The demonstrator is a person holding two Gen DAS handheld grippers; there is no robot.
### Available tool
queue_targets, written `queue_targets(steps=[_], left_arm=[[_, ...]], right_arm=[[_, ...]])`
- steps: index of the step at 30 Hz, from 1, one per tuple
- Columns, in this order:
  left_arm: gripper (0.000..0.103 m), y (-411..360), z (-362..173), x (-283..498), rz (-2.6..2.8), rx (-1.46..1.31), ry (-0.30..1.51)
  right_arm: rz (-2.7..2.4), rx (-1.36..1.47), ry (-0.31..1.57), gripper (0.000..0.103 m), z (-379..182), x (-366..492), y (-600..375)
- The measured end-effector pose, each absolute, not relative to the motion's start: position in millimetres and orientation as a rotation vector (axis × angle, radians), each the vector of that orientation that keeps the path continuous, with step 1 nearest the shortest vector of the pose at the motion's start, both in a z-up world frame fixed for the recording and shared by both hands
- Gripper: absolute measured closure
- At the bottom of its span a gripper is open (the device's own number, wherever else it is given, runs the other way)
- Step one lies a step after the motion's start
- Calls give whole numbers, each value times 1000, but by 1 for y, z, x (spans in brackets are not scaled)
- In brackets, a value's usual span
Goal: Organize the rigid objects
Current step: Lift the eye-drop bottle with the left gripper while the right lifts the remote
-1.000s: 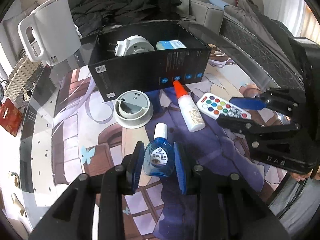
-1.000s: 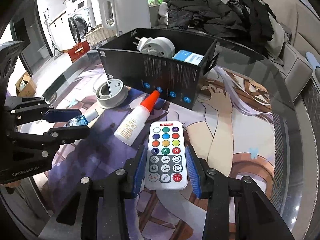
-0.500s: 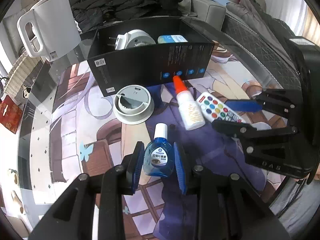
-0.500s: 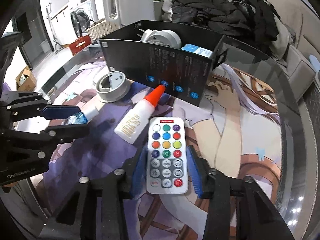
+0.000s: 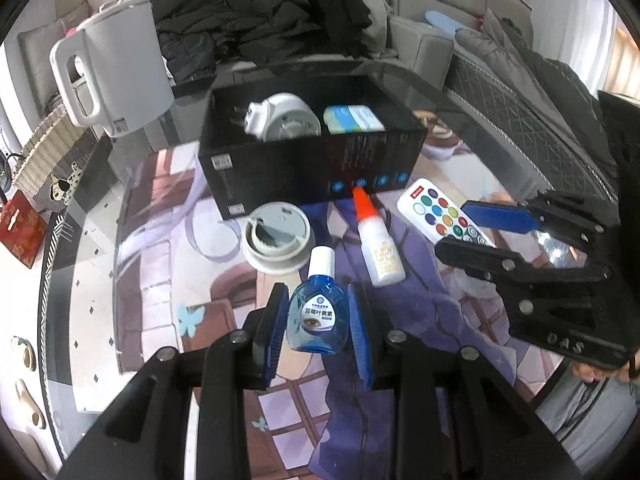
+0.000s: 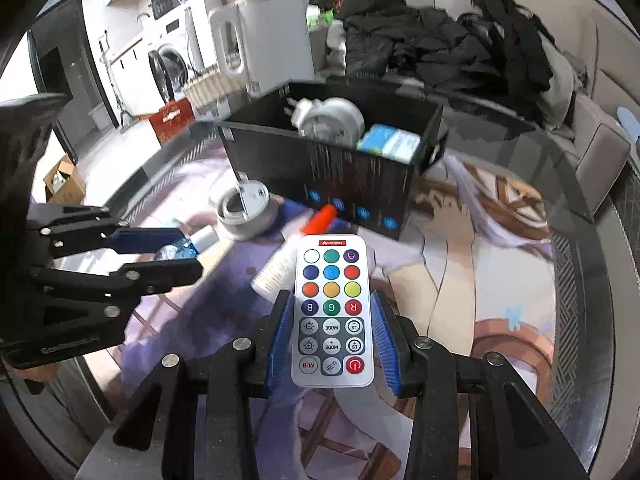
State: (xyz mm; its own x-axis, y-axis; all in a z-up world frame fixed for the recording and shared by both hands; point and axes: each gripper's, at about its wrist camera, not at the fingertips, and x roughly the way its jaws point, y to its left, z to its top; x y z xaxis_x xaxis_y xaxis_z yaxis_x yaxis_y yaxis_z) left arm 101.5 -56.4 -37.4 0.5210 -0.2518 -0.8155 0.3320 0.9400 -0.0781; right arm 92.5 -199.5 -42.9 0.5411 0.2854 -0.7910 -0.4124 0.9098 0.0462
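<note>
Between the left gripper's [image 5: 318, 322] blue pads sits the blue eye-drop bottle [image 5: 317, 320], pinched at both sides, white cap pointing away from the fingers. The right gripper [image 6: 331, 338] clamps the white colour remote [image 6: 331, 308] by its long edges, most of it jutting past the fingertips. Ahead of both lie the orange-capped glue bottle [image 5: 378, 246] and a round grey lid [image 5: 277, 236], then the black box [image 5: 312, 168]. Best to carry each load level, clear the near wall, and release low inside beside the white plug adapter [image 5: 285, 123].
</note>
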Motion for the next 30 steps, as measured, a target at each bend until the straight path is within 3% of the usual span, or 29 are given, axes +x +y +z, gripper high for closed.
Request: queue_targets(steps=[4,13,21,30], left_arm=[[74,-54,-22,99,-328,92,885],[75,-43,27,72,-249,141,567],[74,-30,48,53,-216,119,397],[74,-28,48,51,-206,121,367]], right_arm=[[432,-132,845,64,-24,85,-196],[394,-119,505,64,33,47,-197],[394,-103,392,64,50,26,-199],[386,-111,293,64,69,4,-201]])
